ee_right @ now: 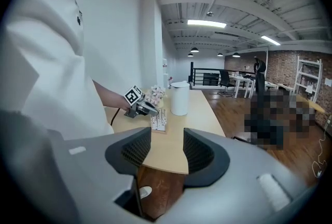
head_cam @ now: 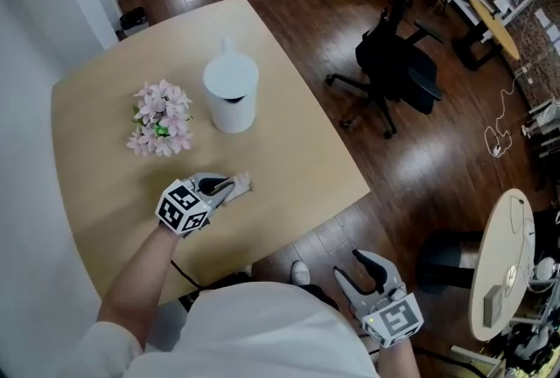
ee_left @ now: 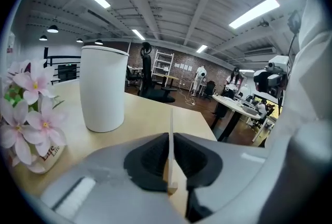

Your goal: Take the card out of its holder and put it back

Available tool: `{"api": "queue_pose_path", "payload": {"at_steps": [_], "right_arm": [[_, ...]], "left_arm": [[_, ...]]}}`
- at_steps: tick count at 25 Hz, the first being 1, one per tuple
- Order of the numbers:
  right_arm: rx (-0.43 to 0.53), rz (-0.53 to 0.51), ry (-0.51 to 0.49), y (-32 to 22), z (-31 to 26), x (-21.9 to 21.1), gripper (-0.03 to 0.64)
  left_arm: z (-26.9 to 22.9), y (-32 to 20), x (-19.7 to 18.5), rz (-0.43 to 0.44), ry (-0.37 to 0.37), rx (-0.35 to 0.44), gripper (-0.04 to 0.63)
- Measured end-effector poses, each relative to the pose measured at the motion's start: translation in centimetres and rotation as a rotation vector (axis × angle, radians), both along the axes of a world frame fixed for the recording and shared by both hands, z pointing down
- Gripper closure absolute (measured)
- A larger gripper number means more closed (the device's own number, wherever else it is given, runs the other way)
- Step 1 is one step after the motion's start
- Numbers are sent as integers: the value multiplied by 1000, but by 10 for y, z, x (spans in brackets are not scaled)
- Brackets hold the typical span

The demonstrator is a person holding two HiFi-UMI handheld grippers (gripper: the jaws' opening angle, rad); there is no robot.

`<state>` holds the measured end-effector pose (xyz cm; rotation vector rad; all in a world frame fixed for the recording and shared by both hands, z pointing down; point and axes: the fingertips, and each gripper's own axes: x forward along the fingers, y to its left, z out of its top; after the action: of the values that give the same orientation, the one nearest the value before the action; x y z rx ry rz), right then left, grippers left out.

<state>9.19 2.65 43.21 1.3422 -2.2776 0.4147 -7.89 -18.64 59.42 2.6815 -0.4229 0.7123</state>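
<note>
A thin white card (ee_left: 170,122) stands edge-on between the pads of my left gripper (ee_left: 170,158), which is shut on it. A small tan wooden holder (ee_left: 171,185) shows at the card's lower end. In the head view the left gripper (head_cam: 233,187) lies low over the table's front part, with the card (head_cam: 242,183) at its tips. The right gripper view shows the card (ee_right: 158,118) upright on its brown holder (ee_right: 158,129) on the table. My right gripper (head_cam: 350,268) hangs open and empty off the table's near right edge, over the wooden floor.
A white cylindrical container (head_cam: 232,93) and a small pot of pink flowers (head_cam: 161,118) stand on the tan table (head_cam: 105,166) behind the card. A black office chair (head_cam: 395,67) is on the floor to the right, and a round side table (head_cam: 503,262) at the far right.
</note>
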Motion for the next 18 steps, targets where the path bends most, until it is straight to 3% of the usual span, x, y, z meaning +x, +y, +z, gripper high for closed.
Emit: {"api": "queue_pose_path", "payload": {"at_steps": [9, 18], "right_arm": [[1, 38, 1, 10, 2, 3, 417], [29, -14, -25, 17, 1, 14, 417]], "left_arm": [[-10, -1, 0, 16, 30, 17, 578], [-63, -5, -7, -53, 50, 131, 578]]}}
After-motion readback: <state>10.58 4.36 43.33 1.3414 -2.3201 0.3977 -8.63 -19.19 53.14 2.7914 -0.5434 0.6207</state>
